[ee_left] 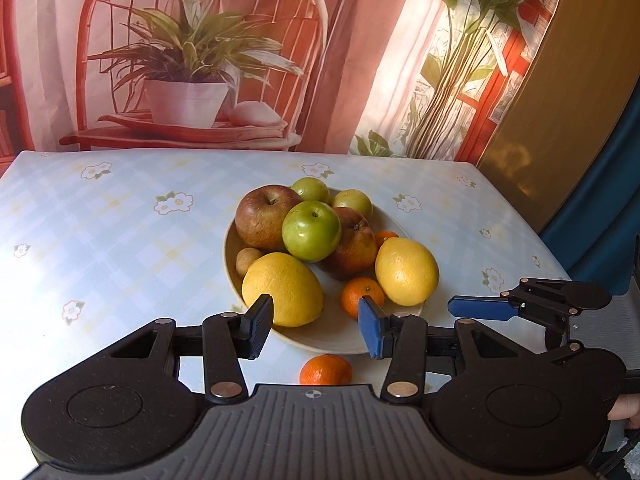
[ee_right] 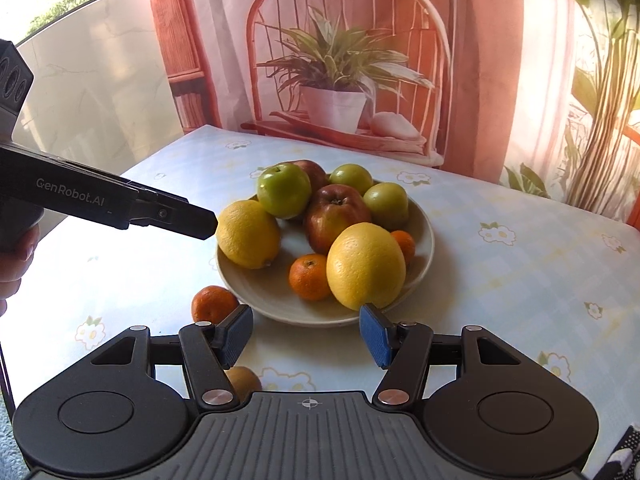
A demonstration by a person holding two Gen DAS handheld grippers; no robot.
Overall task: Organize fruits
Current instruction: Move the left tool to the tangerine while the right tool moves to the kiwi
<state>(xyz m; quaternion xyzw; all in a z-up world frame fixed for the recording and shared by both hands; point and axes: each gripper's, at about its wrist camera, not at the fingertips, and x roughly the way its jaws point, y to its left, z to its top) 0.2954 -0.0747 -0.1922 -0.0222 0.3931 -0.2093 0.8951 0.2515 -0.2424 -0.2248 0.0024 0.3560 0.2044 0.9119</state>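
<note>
A table point(ee_left: 120, 208) covered in a pale blue checked cloth with white flower prints carries a cream plate point(ee_left: 320, 340) heaped with fruit near its middle. One tangerine point(ee_left: 326, 369) lies straight on the cloth just in front of the plate's near rim. In the right wrist view a brownish fruit point(ee_right: 244, 380) also lies on the cloth, nearer the camera, partly hidden.

Both grippers angle down toward the plate point(ee_left: 344, 340) from its near side, left gripper point(ee_left: 316, 330) and right gripper point(ee_right: 306, 334) each with jaws parted and empty.
</note>
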